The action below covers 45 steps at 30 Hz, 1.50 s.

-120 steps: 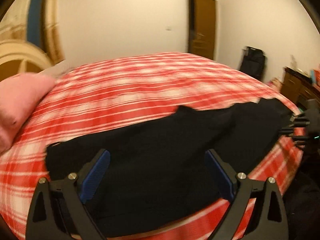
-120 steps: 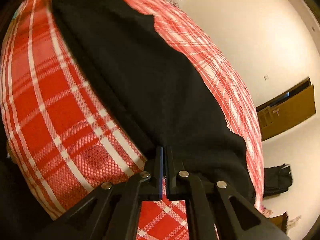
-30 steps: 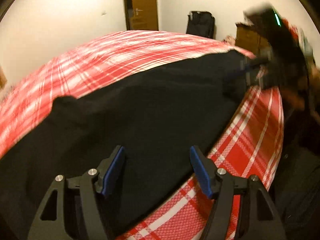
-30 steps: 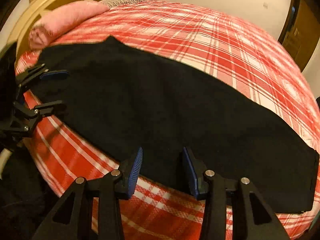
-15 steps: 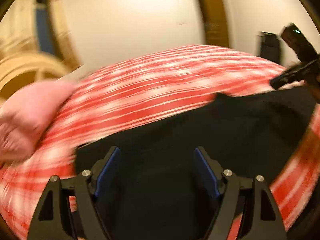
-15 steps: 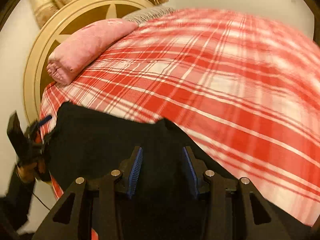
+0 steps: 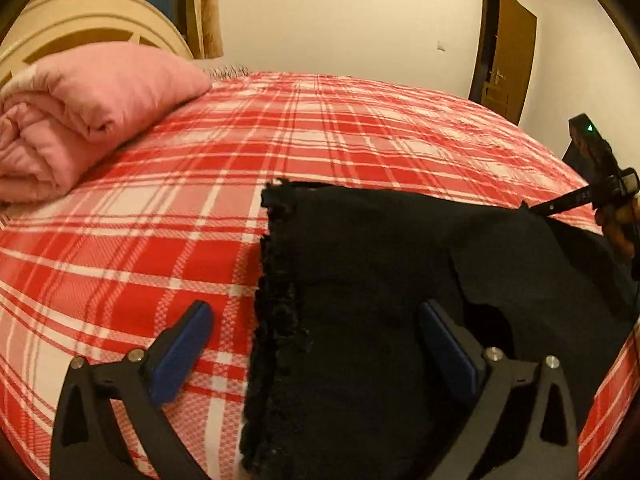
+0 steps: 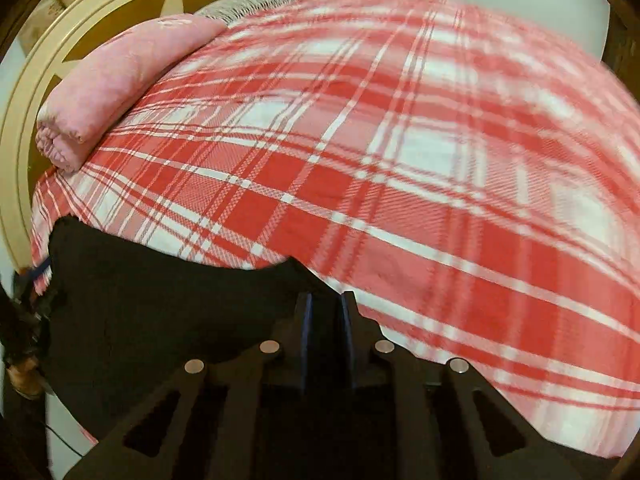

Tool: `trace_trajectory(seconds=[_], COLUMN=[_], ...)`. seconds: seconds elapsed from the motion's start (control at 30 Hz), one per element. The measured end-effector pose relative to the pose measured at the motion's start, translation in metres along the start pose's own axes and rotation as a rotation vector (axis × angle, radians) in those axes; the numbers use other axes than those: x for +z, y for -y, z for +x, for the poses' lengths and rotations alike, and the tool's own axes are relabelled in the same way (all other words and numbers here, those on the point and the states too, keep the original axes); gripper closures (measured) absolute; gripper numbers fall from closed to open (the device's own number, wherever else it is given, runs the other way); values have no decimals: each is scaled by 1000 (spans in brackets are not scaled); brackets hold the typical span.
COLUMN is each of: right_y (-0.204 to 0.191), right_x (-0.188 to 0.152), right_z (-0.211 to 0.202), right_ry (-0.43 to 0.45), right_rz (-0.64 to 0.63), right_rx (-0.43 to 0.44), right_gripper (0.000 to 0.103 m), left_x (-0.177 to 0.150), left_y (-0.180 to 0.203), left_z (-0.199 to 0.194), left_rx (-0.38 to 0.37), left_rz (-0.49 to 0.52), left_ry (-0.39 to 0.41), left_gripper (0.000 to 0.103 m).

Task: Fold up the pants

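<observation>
Black pants [image 7: 380,280] lie on the red plaid bed [image 7: 320,128], their gathered waistband edge running down the middle of the left wrist view. My left gripper [image 7: 316,340] hovers over that edge. Its jaws are opening wide, with the waistband between the fingers and no pad touching it. In the right wrist view my right gripper [image 8: 326,320] is closing, pinching the pants [image 8: 140,320] at the pointed far edge. From the left wrist view, the right gripper [image 7: 560,206] reaches in at the far right and the cloth peaks at its tip.
A folded pink blanket [image 7: 88,100] lies at the head of the bed against a cream round headboard [image 7: 80,20]. A brown door [image 7: 508,48] stands open at the back right. The bed's near edge runs just under both grippers.
My left gripper swung left from mid-pants to the waistband end and its jaws spread wider. My right gripper moved to the pants' pointed far edge and narrowed on the cloth.
</observation>
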State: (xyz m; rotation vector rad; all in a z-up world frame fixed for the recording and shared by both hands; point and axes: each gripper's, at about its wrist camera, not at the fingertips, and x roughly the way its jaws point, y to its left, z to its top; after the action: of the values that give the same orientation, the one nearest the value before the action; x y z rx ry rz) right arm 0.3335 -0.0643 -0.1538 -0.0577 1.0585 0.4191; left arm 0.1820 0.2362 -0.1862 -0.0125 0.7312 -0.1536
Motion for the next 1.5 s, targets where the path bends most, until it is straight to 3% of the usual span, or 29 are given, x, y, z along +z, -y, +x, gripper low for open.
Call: trace_trajectory(seconds=[0.03, 0.1, 0.13, 0.33, 0.53, 0.7, 1.0, 1.13, 1.3, 1.5], right_y=[-2, -13, -18, -52, -46, -38, -44, -47, -47, -46], right_x=[-3, -22, -31, -108, -153, -161, -171, -168, -168, -172], right_z=[-6, -30, -38, -69, -60, -65, -69, -66, -66, -67], right_ry=[9, 26, 30, 17, -15, 41, 67, 68, 75, 105], right_rz=[-23, -121, -158, -323, -311, -247, -254, -249, -243, -236], right_rx=[-4, -14, -24, -71, -94, -62, -91, -102, -104, -97], right_gripper=[84, 68, 65, 64, 64, 63, 62, 62, 61, 61], left_x=[0, 0, 1, 3, -1, -8, -3, 8, 12, 8], left_y=[2, 6, 8, 24, 58, 64, 62, 56, 37, 22], left_z=[-4, -14, -21, -60, -41, -15, -11, -19, -12, 2], left_rx=[5, 29, 51, 77, 84, 148, 148, 231, 256, 181], left_rz=[17, 39, 47, 53, 105, 116, 89, 93, 72, 9], left_ry=[8, 18, 34, 115, 70, -11, -21, 1, -30, -78], left_gripper=[0, 0, 0, 0, 0, 0, 0, 0, 0, 0])
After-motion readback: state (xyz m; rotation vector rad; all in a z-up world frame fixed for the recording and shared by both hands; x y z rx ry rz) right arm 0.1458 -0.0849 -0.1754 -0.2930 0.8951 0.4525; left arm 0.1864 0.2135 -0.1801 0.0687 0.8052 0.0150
